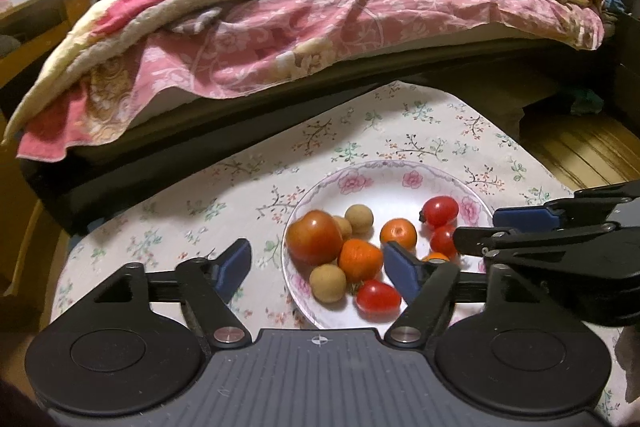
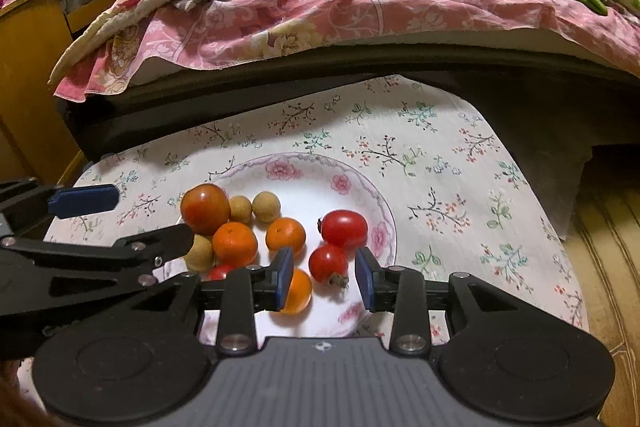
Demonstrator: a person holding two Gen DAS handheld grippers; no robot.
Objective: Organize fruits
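All fruit lay mixed on the plate. Both the left gripper and the right gripper hovered spread and empty, fitting either a sort pending or gathering complete.

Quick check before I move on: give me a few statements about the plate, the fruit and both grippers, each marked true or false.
1. All the fruit lies on the white floral-rimmed plate. True.
2. The left gripper is shut on the large red-orange tomato. False: its blue-padded jaws stand open and hold nothing.
3. The right gripper is open, with a small red tomato showing between its fingers. True.
4. The plate holds five round tan longans. False: three show, one of them the tan longan at the far side.
5. The plate sits on a bare wooden tabletop. False: it sits on a white flower-print tablecloth.
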